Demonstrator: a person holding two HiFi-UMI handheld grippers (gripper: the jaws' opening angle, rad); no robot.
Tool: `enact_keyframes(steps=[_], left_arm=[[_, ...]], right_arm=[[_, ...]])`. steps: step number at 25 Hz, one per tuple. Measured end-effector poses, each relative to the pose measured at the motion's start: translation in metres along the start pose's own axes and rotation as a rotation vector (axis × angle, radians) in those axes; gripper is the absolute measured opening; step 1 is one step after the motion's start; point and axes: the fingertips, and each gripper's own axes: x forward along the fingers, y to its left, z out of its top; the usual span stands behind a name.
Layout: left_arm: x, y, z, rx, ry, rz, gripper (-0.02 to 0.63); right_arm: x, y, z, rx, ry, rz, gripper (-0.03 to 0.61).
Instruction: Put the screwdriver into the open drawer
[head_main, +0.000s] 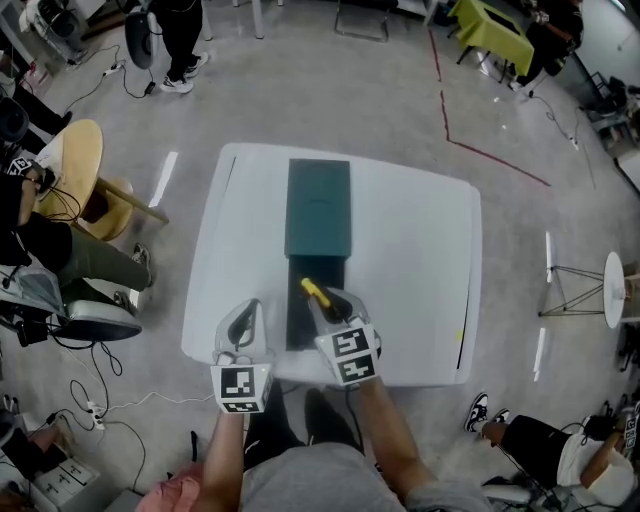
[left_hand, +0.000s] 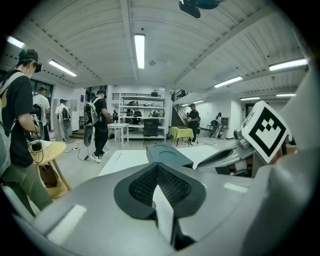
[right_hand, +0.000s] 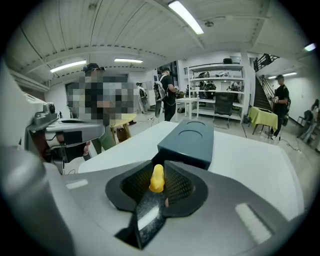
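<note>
Head view, left to right. A wooden chair (head_main: 72, 165) stands on the floor, well apart from the white worktop (head_main: 420, 260).

My left claw (head_main: 247, 312) hangs over the near edge of the worktop, just beside the left wall of the drawer (head_main: 297, 325). In the left gripper view its jaws stand together with nothing between them. It points level with a slight dip toward the dark green cabinet (head_main: 318, 210).

The cabinet sits at the middle of the worktop. Its drawer is pulled out toward me, so the dark inside lies open.

The screwdriver (head_main: 314, 291) is clamped in my right claw (head_main: 325, 300). The jaws are narrow and press on its shaft, and the yellow handle sticks out past the tips. In the head view the handle shows over the open drawer, tilted up and to the left. I cannot tell whether it touches the drawer. In the right gripper view the handle points at the cabinet's front.

The marker cube (head_main: 349, 352) of the right claw lies near the worktop's front edge. To its right the worktop is bare white.
</note>
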Motion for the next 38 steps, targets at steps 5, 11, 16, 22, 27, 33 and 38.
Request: enact_keyframes(steps=[5,11,16,22,27,33,38], left_arm=[[0.006,0.0,-0.008,0.001,0.014,-0.014,0.011],[0.014,-0.003,-0.023,-0.002,0.033,-0.028,0.011],[0.02,-0.002,-0.033,-0.004,0.049,-0.039,0.011],[0.025,0.001,-0.044,-0.011,0.065,-0.045,0.011],[0.03,0.002,-0.05,-0.015,0.071,-0.053,0.011],[0.031,0.003,-0.054,-0.016,0.078,-0.054,0.011],[0.03,0.003,-0.055,-0.015,0.076,-0.055,0.011]], right_arm=[[0.007,-0.002,-0.008,-0.003,0.021,-0.003,0.08],[0.016,-0.007,-0.024,0.008,0.051,-0.005,0.08],[0.025,-0.01,-0.037,-0.009,0.089,-0.026,0.077],[0.031,-0.013,-0.047,-0.045,0.129,-0.051,0.075],[0.037,-0.013,-0.049,-0.068,0.144,-0.065,0.077],[0.039,-0.012,-0.051,-0.073,0.144,-0.067,0.077],[0.038,-0.011,-0.05,-0.062,0.124,-0.057,0.081]])
